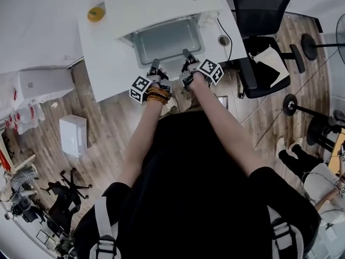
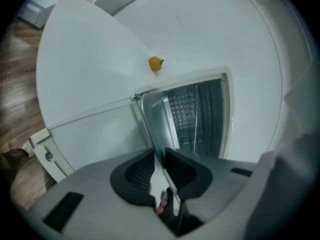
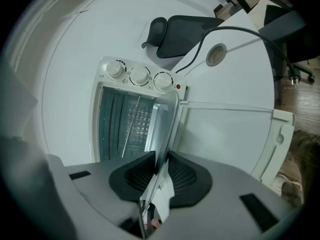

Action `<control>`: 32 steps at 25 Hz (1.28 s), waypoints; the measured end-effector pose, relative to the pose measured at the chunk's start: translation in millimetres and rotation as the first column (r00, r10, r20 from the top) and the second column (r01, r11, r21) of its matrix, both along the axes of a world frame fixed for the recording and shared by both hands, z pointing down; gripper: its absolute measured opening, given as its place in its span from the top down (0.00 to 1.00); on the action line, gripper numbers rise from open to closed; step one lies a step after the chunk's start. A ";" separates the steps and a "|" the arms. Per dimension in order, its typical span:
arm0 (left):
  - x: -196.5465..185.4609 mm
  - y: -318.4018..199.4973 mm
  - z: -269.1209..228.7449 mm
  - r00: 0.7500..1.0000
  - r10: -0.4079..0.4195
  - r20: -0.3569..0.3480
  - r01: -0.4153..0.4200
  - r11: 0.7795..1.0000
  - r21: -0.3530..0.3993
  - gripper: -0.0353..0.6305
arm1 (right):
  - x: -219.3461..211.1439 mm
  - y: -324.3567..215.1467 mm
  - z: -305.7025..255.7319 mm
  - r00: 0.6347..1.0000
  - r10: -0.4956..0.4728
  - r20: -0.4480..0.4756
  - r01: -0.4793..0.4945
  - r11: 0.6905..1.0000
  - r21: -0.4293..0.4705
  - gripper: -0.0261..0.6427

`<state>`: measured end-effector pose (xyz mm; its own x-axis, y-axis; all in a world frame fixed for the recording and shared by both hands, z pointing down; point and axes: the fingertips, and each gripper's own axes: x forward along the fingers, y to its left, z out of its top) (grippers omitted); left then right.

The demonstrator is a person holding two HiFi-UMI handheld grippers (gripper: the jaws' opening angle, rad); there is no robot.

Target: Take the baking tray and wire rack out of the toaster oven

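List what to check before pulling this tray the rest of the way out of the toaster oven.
1. Left gripper jaws shut on the baking tray rim: ok.
2. Right gripper jaws shut on the rim: ok.
3. Tray bed bare, nothing to slide: ok.
4. Wire rack inside the toaster oven free of the tray: cannot tell.
5. Yellow object clear of the tray: ok.

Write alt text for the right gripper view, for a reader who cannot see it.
The right gripper has its fingers shut on the rim of a metal baking tray in front of an open toaster oven. The white oven has three knobs and stands on a white table, with a black office chair behind it.
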<state>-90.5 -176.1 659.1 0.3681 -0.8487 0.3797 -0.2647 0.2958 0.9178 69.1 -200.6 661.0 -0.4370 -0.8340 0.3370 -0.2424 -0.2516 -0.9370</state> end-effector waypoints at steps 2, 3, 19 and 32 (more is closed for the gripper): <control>1.2 2.6 -0.5 1.000 0.016 0.003 -0.016 1.000 -0.006 0.84 | 1.3 2.9 -0.3 1.000 0.008 -0.003 -0.008 1.000 0.001 0.83; 1.6 4.3 -0.9 1.000 0.025 0.004 -0.025 1.000 -0.009 0.84 | 1.7 4.8 -0.4 1.000 0.010 -0.005 -0.010 1.000 0.001 0.83; -3.9 31.1 -8.4 0.995 0.083 -0.053 -0.082 0.996 0.020 0.84 | -1.4 36.9 -11.9 0.994 0.096 0.049 -0.099 0.994 0.054 0.83; -13.7 70.3 -3.4 0.993 0.105 -0.060 -0.104 0.994 0.026 0.85 | -10.8 84.7 -7.0 0.993 0.111 0.049 -0.114 0.992 0.061 0.84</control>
<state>-104.2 -105.8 655.6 0.4770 -0.8125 0.3350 -0.2361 0.2487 0.9394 58.3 -115.9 654.0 -0.3525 -0.8981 0.2631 -0.1725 -0.2140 -0.9615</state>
